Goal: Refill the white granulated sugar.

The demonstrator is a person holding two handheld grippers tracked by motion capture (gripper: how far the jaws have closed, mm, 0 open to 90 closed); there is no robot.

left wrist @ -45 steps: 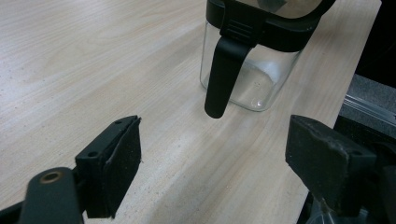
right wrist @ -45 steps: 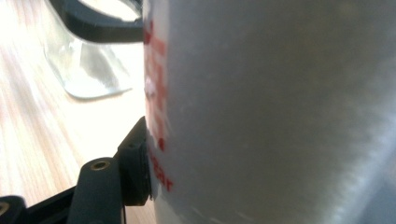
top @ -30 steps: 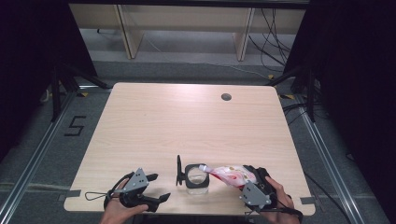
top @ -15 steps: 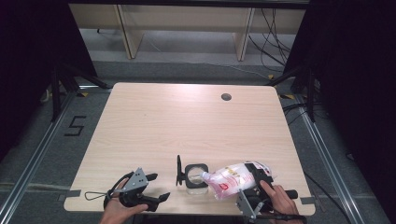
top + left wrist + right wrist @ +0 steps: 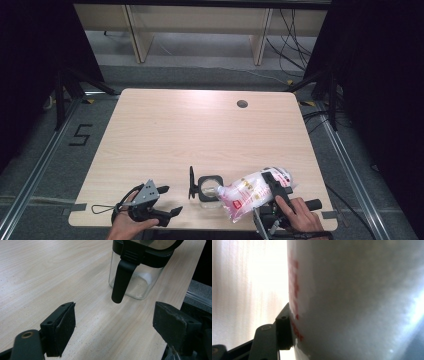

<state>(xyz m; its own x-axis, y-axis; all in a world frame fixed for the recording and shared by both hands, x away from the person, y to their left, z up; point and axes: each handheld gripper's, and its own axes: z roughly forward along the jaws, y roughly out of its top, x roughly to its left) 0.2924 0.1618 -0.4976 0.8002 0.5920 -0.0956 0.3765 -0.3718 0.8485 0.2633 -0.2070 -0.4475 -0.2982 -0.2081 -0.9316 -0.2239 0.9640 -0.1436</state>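
Observation:
A clear square glass jar (image 5: 209,190) with a black rim stands near the table's front edge, its black lid (image 5: 191,182) swung open and standing upright at its left. My right gripper (image 5: 269,192) is shut on a clear plastic bag (image 5: 247,194) of white grains with red print, tipped so that its narrow end reaches the jar's mouth. In the right gripper view the bag (image 5: 362,297) looms close and one pad (image 5: 284,332) presses on its side. My left gripper (image 5: 171,200) lies open to the left of the jar (image 5: 136,277), nothing between its jaws.
The light wooden table (image 5: 200,130) has a round cable hole (image 5: 242,104) at its far right. The jar sits close to the front edge. A black cable loop (image 5: 102,208) trails from the left gripper. Shelving and cables lie beyond the table.
The right hand has lifted the bag and tipped it over to the left, bringing its end to the jar's mouth. The left gripper and the jar have stayed put.

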